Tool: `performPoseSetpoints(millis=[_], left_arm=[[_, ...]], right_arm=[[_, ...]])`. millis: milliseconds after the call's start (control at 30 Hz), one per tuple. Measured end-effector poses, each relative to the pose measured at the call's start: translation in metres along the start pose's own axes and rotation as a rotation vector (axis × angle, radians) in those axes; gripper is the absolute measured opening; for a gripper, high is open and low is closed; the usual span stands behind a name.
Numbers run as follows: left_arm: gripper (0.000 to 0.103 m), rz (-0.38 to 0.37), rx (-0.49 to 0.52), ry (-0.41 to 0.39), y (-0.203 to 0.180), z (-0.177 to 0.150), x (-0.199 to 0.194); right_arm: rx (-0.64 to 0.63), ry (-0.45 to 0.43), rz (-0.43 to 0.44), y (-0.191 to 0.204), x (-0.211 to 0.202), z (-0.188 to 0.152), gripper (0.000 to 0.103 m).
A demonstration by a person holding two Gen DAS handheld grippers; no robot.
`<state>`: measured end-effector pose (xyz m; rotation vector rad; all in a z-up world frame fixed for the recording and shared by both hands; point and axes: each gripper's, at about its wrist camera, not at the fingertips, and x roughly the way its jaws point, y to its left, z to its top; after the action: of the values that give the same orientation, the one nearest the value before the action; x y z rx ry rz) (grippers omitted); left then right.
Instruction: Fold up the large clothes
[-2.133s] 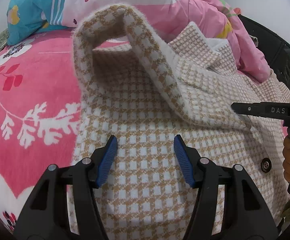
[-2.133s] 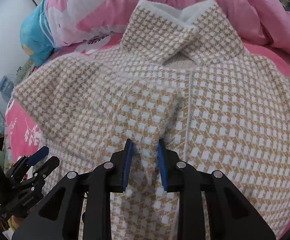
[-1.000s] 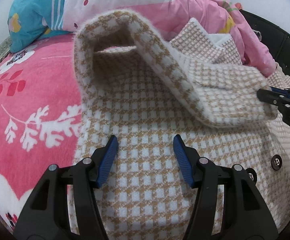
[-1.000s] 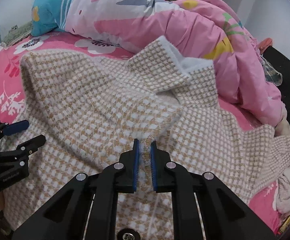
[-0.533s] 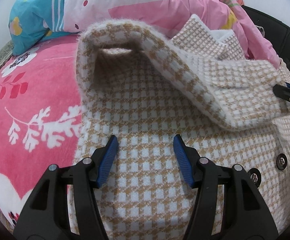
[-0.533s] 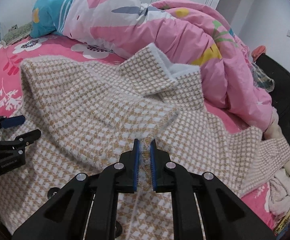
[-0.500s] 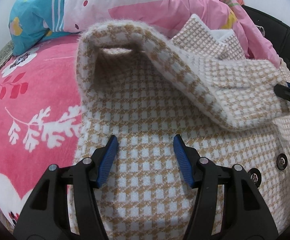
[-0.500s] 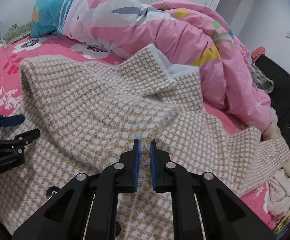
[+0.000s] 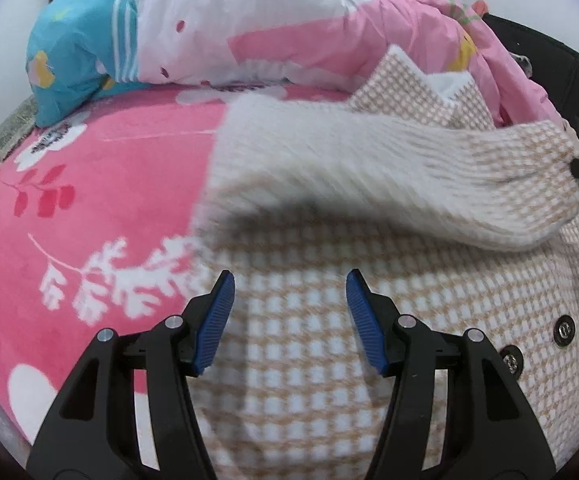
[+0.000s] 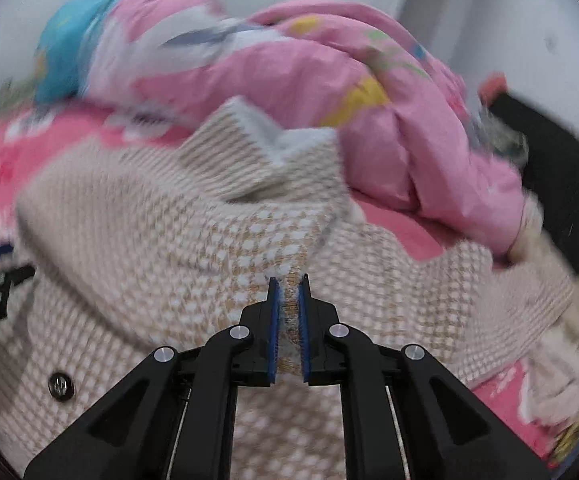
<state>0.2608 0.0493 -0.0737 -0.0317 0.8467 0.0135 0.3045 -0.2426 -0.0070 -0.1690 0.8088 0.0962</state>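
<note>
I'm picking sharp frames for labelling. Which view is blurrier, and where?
Right wrist view: nearly all smeared, the pink floral quilt worst; only the right gripper stays sharp. Left wrist view: mostly crisp, but the lifted sleeve of the beige-and-white checked woolly coat streaks.

Coat on bed, duvet behind.
Coat [image 9: 329, 360] lies on bed [image 9: 109, 208]; duvet [image 9: 289, 32] behind it; sleeve [image 9: 409, 176] crosses over coat body.

Motion blur smears the raised sleeve of the tan-and-white checked woolly coat [image 9: 369, 168] across the frame's middle, and the right wrist view is blurred throughout.
</note>
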Motion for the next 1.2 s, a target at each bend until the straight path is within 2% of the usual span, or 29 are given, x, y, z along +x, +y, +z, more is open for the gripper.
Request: performPoseSetpoints(millis=[67,167,200,267,300,333,433,533,600,733,800,867,967,1033,1133,1200], left_arm=[[0.055,0.005,-0.014,0.02,0.009,0.003,0.003],[0.055,0.021,-0.022,0.064,0.019,0.006,0.01],[0.055,0.024,-0.025,0.067,0.022,0.007,0.011],[0.055,0.029,-0.035,0.073,0.028,0.01,0.012],[0.055,0.033,-0.04,0.073,0.031,0.011,0.013],[0.055,0.04,-0.043,0.076,0.035,0.013,0.014],[0.055,0.051,-0.064,0.094,0.043,0.014,0.02],[0.055,0.05,-0.084,0.106,0.049,0.01,0.023],[0.055,0.049,-0.086,0.103,0.05,0.005,0.02],[0.055,0.038,-0.103,0.098,0.053,0.001,0.017],[0.055,0.03,-0.114,0.097,0.055,0.0,0.018],[0.054,0.026,-0.118,0.093,0.055,0.0,0.017],[0.054,0.024,-0.117,0.088,0.054,0.0,0.017],[0.054,0.021,-0.121,0.086,0.054,-0.001,0.017],[0.054,0.013,-0.128,0.084,0.056,-0.002,0.018],[0.054,0.005,-0.132,0.085,0.057,-0.001,0.017]], right_arm=[[0.135,0.064,0.182,-0.038,0.018,-0.001,0.009],[0.331,0.159,0.355,-0.077,0.046,-0.018,0.011],[0.37,0.173,0.381,-0.084,0.05,-0.024,0.014],[0.449,0.177,0.423,-0.098,0.056,-0.036,0.027],[0.481,0.178,0.444,-0.104,0.059,-0.041,0.037],[0.495,0.184,0.45,-0.106,0.062,-0.044,0.041],[0.503,0.227,0.479,-0.105,0.076,-0.048,0.041],[0.465,0.245,0.494,-0.093,0.082,-0.044,0.041],[0.421,0.248,0.475,-0.081,0.085,-0.041,0.04],[0.339,0.238,0.373,-0.062,0.078,-0.032,0.009],[0.338,0.185,0.355,-0.062,0.059,-0.022,0.009],[0.352,0.095,0.369,-0.067,0.027,-0.008,0.008],[0.352,0.042,0.32,-0.077,0.008,-0.001,0.008],[0.381,0.067,0.309,-0.086,0.018,-0.008,0.008],[0.423,0.151,0.332,-0.091,0.052,-0.027,0.009],[0.429,0.193,0.285,-0.094,0.066,-0.042,0.009]])
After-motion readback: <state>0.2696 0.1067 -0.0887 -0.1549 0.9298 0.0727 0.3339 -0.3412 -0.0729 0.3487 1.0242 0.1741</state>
